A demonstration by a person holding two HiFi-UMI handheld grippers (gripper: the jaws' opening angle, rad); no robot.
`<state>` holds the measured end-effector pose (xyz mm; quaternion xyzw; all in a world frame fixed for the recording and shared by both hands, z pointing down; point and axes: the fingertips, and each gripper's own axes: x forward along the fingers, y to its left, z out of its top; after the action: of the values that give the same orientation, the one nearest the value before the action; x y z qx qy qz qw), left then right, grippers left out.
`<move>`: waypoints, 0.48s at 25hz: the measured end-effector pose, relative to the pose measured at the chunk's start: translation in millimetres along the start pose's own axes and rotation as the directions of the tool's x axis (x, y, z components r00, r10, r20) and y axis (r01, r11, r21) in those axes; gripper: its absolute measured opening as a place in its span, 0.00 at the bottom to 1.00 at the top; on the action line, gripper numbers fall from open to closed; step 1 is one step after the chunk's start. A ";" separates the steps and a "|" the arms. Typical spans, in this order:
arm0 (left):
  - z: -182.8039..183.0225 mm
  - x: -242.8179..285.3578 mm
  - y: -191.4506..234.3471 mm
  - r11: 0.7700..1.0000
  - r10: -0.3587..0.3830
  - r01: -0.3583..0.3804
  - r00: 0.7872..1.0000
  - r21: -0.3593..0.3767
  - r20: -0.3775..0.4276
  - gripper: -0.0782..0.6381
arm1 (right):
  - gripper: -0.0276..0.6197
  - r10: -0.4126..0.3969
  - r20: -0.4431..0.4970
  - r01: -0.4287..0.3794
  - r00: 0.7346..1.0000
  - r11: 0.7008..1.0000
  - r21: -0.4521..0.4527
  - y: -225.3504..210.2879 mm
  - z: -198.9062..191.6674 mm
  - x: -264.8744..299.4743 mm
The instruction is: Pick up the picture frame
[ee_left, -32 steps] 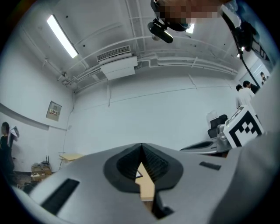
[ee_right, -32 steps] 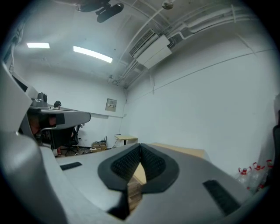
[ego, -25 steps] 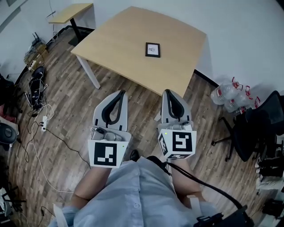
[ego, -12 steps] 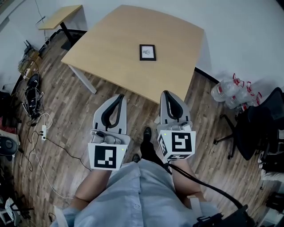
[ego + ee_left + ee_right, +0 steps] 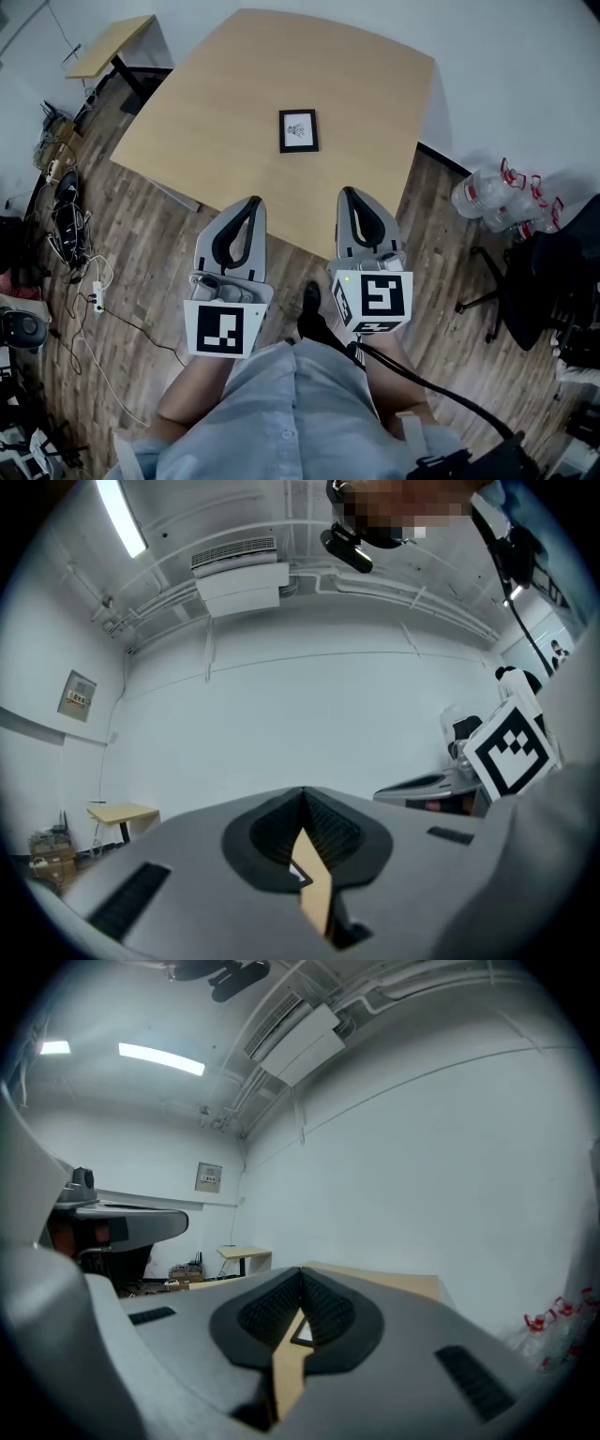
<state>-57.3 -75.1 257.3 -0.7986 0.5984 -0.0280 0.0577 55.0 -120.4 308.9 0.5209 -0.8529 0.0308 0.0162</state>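
My left gripper (image 5: 251, 202) is closed, its tips meeting with nothing between them, and it now reaches over the tabletop's (image 5: 206, 112) near edge. A second ago it hung over the floor, short of that edge. The picture frame (image 5: 298, 130) lies flat near the middle of the tabletop, untouched, and it sits closer to me than before. My right gripper (image 5: 350, 195) is also shut and empty, and it has crossed the same edge. I judge the approach is under way. Both grippers are still apart from the frame, and the jaws must open before any grasp.
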 end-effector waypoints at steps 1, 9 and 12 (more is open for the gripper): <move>2.0 10.0 0.5 1.000 0.001 -0.001 1.000 0.006 0.001 0.11 | 0.05 0.002 0.002 -0.002 1.000 1.000 0.003 -6.8 2.2 8.3; 27.3 55.8 15.9 0.996 0.040 -0.045 0.997 0.071 0.061 0.11 | 0.05 0.044 0.047 -0.045 0.998 0.999 0.007 -28.0 21.2 63.8; 29.3 67.8 23.1 0.995 0.066 -0.072 0.995 0.075 0.075 0.11 | 0.05 0.057 0.063 -0.057 0.996 0.998 -0.006 -36.1 28.4 79.1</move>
<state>-56.8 -144.8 223.7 -0.7750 0.6217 -0.0201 0.1111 51.1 -209.0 286.5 0.4969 -0.8676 0.0128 -0.0107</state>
